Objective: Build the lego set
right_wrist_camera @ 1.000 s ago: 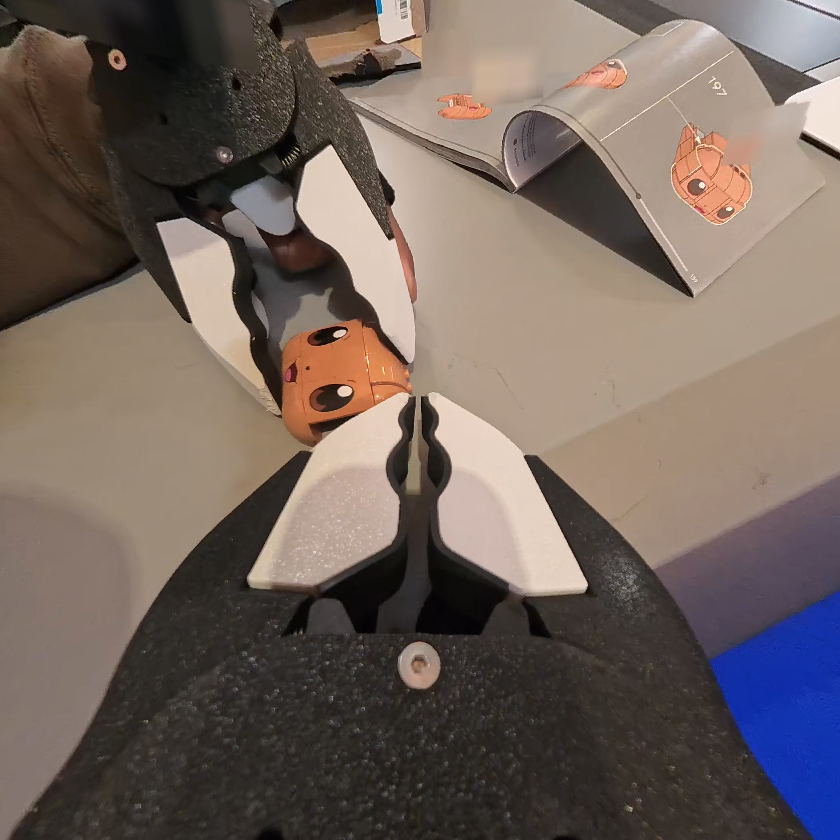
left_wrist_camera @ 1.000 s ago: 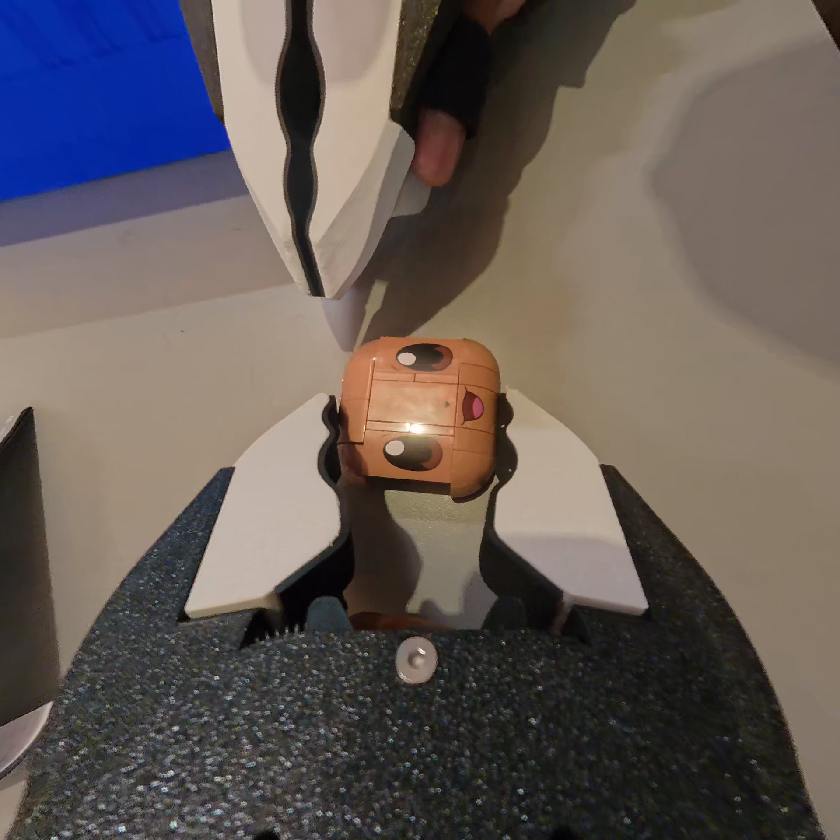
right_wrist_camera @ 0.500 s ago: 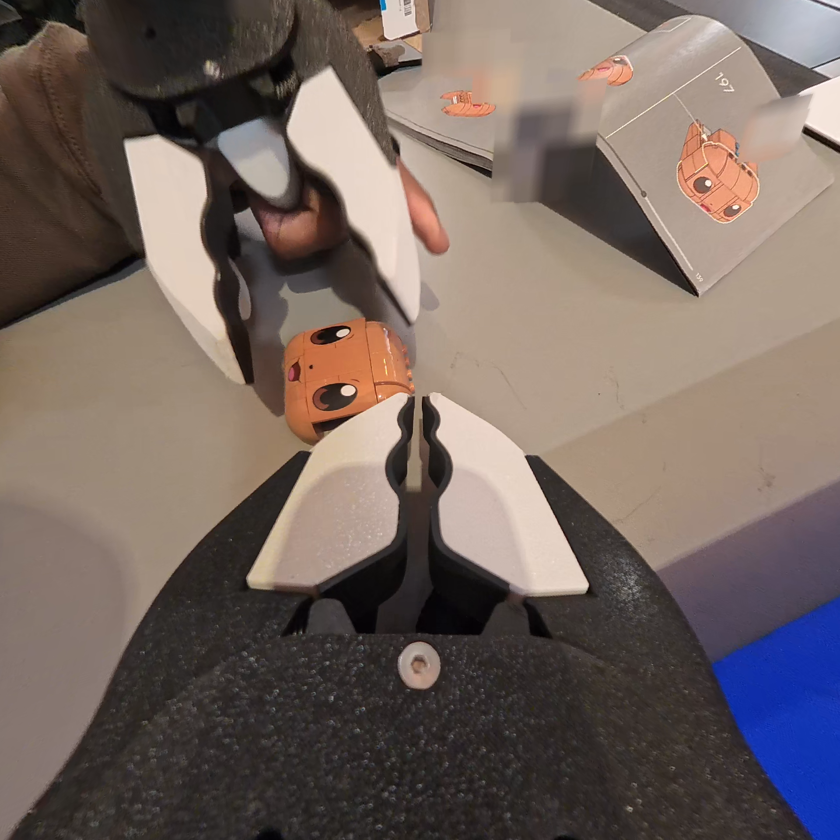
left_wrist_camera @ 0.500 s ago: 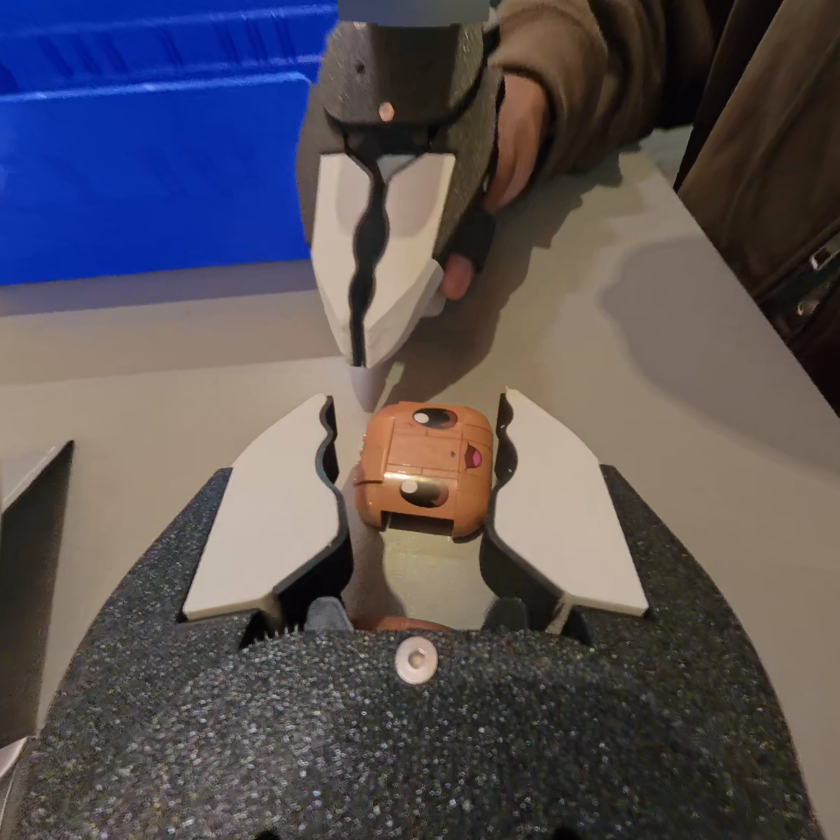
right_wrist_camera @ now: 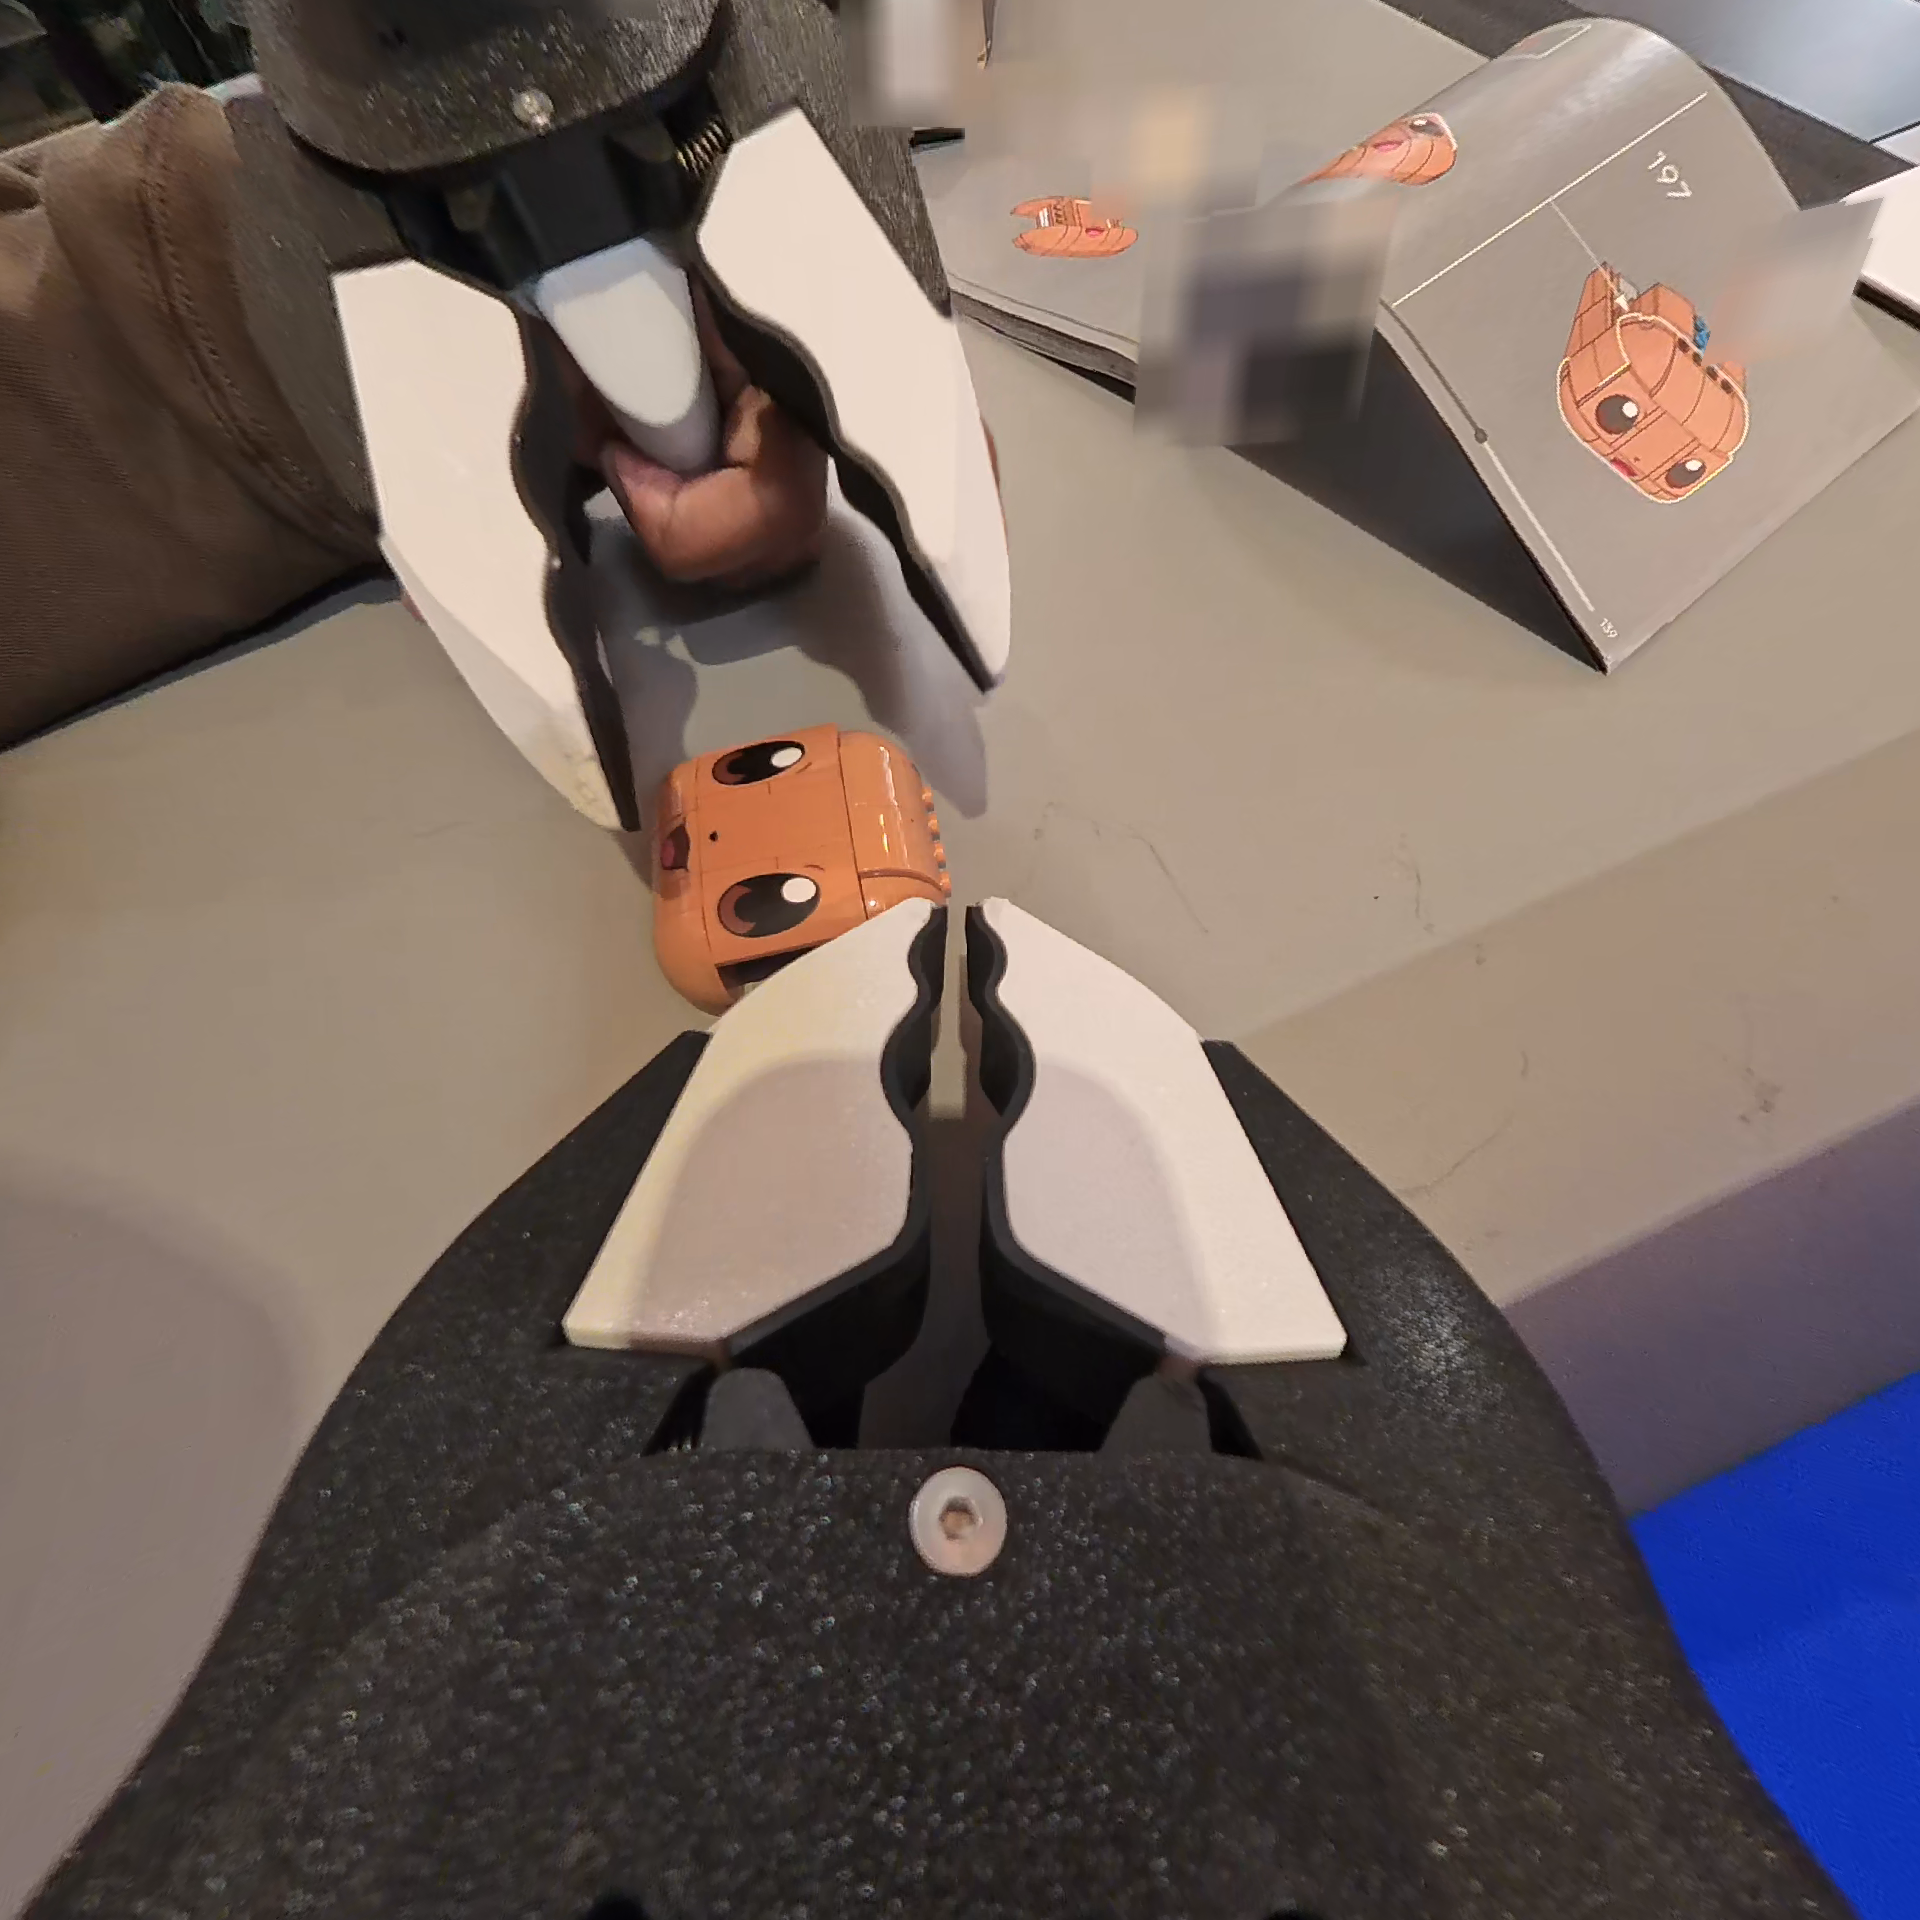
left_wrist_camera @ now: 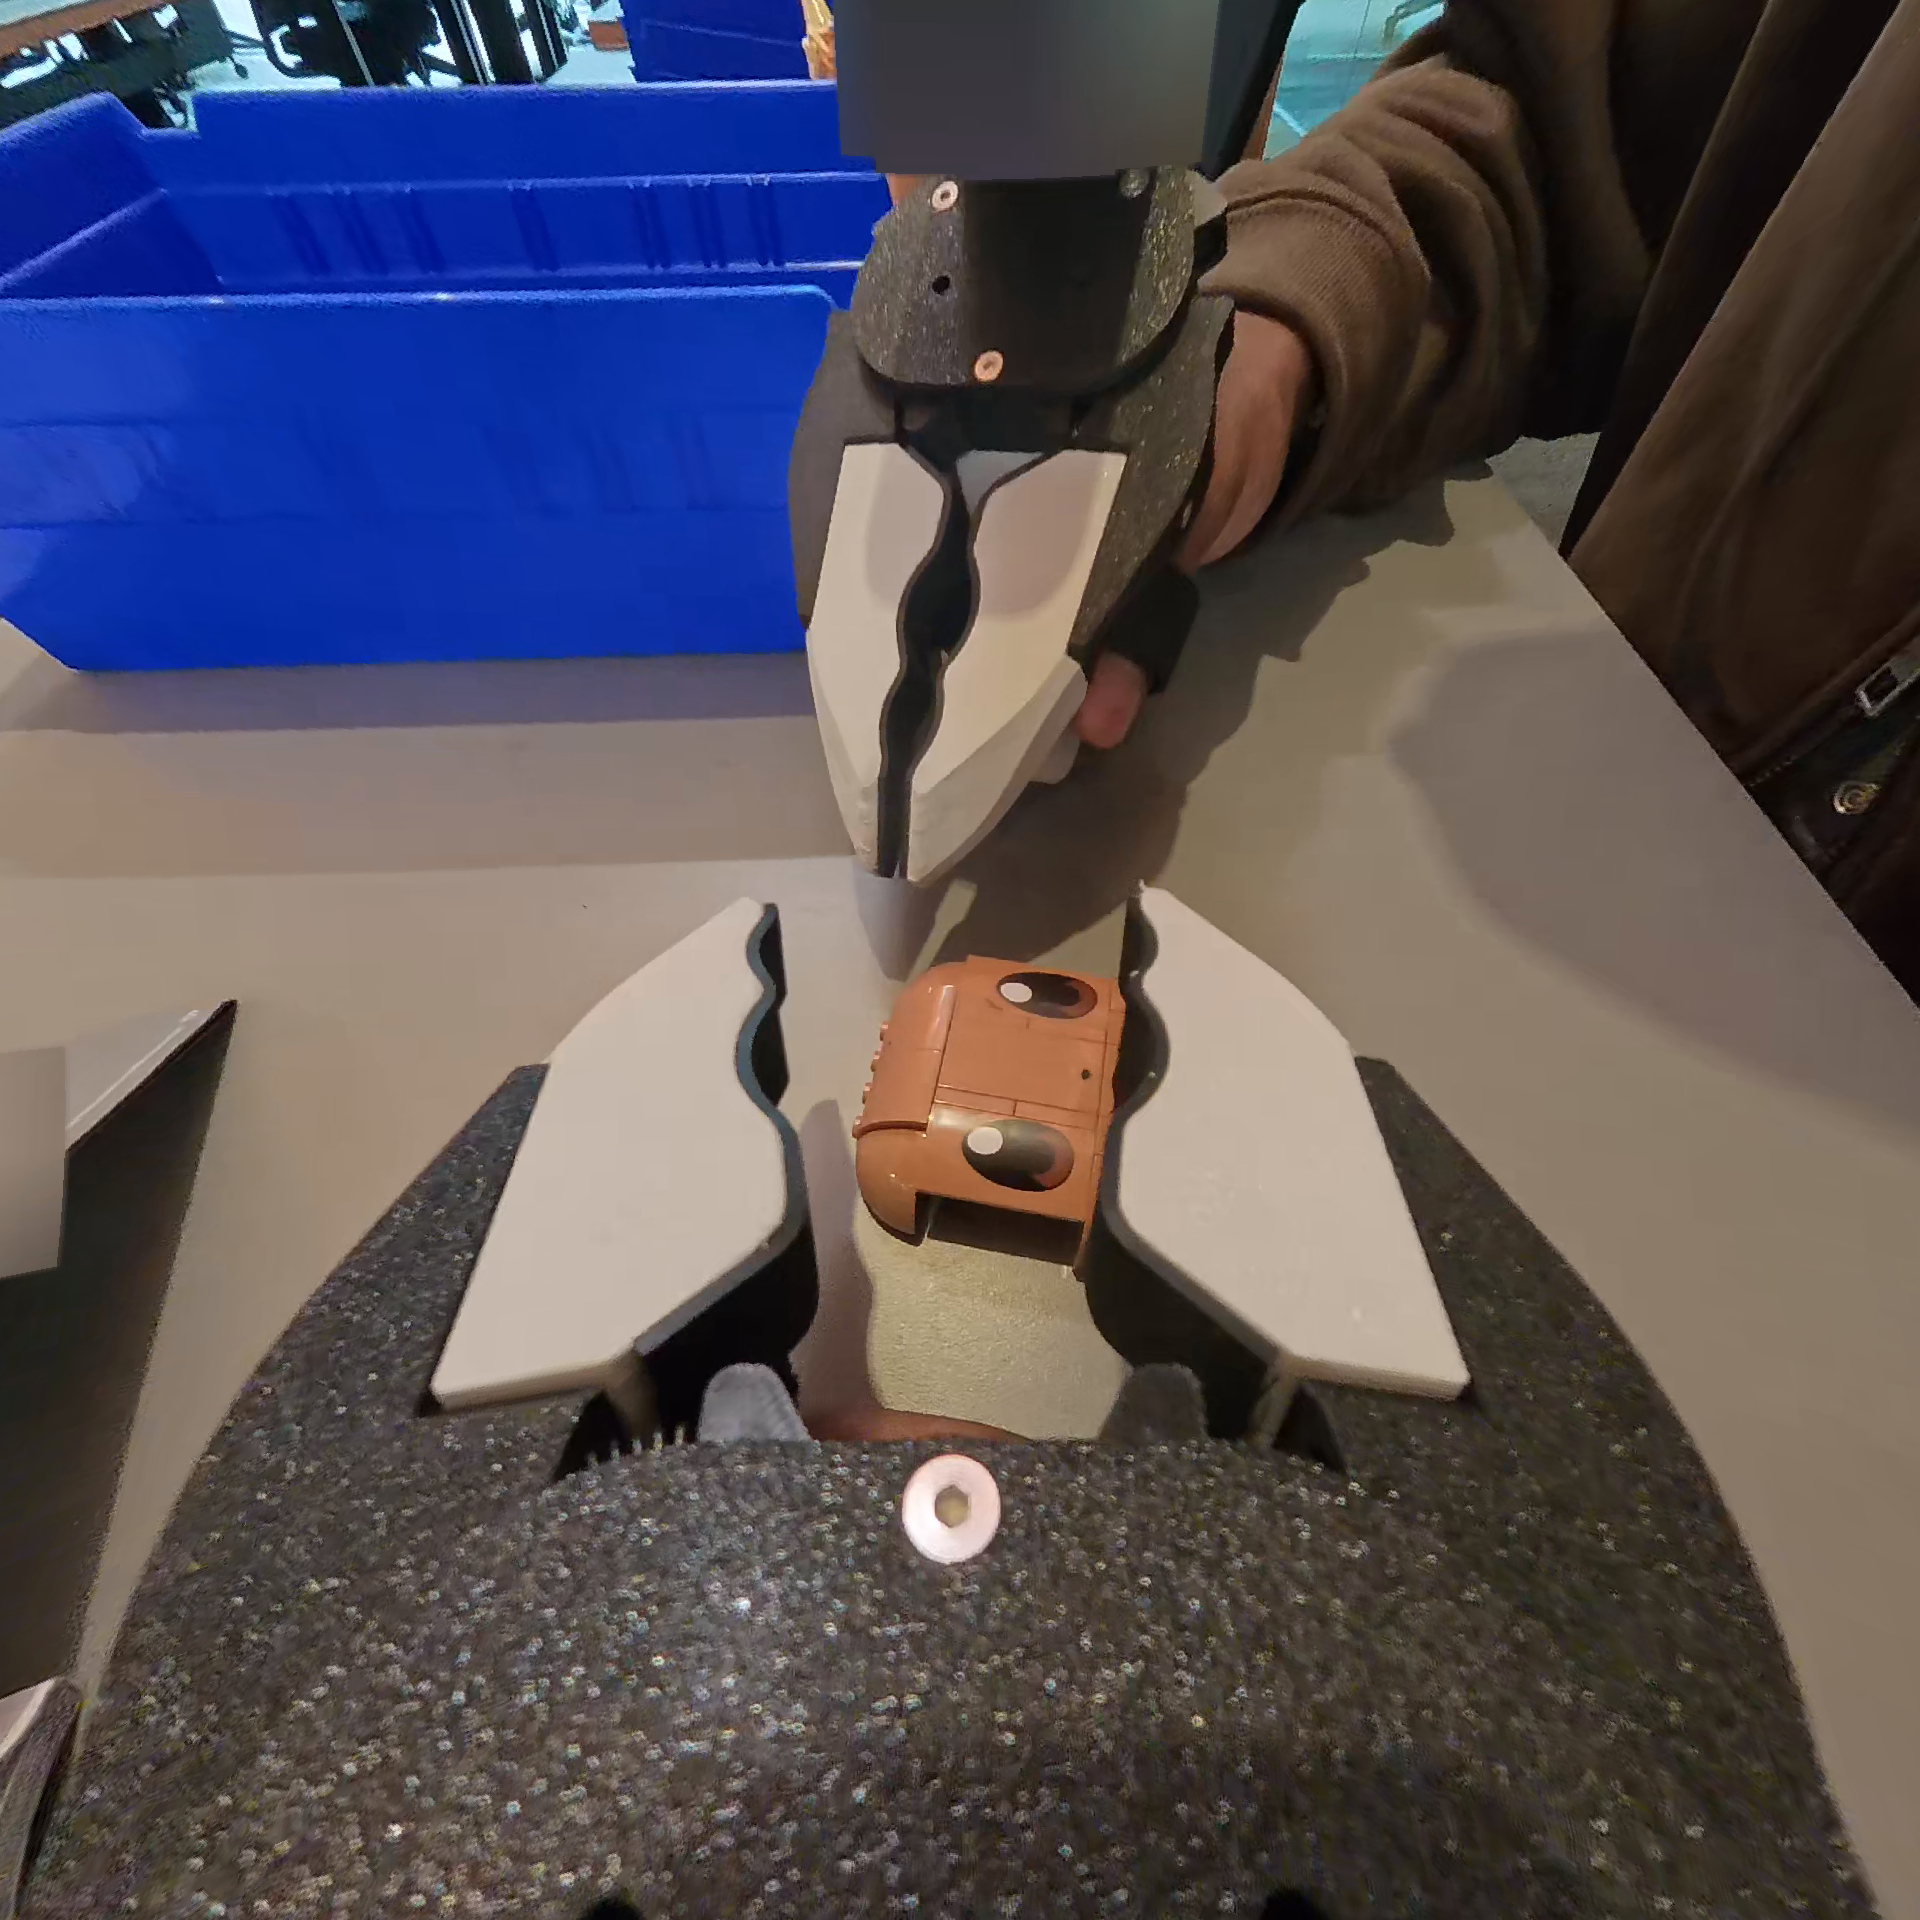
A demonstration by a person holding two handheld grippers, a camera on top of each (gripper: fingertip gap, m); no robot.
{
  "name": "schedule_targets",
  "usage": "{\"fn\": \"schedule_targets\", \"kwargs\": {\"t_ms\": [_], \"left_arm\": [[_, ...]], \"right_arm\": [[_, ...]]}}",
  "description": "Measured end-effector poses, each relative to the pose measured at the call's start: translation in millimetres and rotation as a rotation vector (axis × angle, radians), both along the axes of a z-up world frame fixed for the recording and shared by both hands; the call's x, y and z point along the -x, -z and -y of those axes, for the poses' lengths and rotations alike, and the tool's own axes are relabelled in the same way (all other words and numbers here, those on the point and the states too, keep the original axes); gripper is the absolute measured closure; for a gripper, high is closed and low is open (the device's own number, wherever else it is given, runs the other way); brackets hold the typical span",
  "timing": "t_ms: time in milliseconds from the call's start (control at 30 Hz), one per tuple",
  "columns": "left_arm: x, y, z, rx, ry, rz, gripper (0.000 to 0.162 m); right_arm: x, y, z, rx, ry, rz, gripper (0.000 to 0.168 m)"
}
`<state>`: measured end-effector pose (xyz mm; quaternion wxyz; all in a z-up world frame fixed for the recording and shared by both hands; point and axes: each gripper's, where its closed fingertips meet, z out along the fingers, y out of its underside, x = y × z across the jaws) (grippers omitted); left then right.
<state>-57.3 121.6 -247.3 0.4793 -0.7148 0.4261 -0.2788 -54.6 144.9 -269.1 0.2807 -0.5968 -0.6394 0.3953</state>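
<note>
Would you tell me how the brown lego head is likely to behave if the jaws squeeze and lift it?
The lego head is probably rigid and light. Its glossy, rounded corners may slip in a loose grip. Visible seams suggest panels might pop off under hard squeezing.

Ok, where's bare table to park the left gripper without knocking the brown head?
Bare table lies between the lego head and the open instruction booklet, and again left of the head. By the blue bins it is clear too. Crowded: the head sits between the open left gripper fingers, right gripper tips just beyond.
</note>
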Motion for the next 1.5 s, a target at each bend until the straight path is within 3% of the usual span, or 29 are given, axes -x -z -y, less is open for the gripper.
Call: {"fn": "schedule_targets", "kwargs": {"t_ms": [367,467,567,667,767,900,1033,1233,1500], "left_arm": [[-1,3,2,0.007,0.017,-0.014,0.105],[0,2,2,0.01,0.013,-0.004,0.105],[1,1,1,0.013,0.01,0.006,0.105],[1,0,1,0.017,0.007,0.011,0.105],[4,-3,-2,0.022,-0.008,0.041,0.106],[3,-2,-1,0.026,0.0,0.038,0.107],[2,0,0,0.024,0.006,0.024,0.107],[2,-1,0,0.026,0.007,0.028,0.107],[2,-1,0,0.034,0.011,0.034,0.107]], "right_arm": [[0,-2,3,-0.005,-0.013,-0.017,0.164],[-1,-16,13,0.023,-0.049,-0.066,0.159],[-9,-49,17,-0.007,-0.085,-0.103,0.155],[-34,-94,-20,-0.133,-0.036,-0.116,0.151],[-72,-127,-93,-0.321,0.079,-0.092,0.153],[-103,-88,-162,-0.366,0.025,0.224,0.155],[-108,-30,-169,-0.376,-0.16,0.479,0.153],[-97,10,-157,-0.35,-0.314,0.574,0.153],[-97,22,-151,-0.274,-0.374,0.566,0.153]]}}
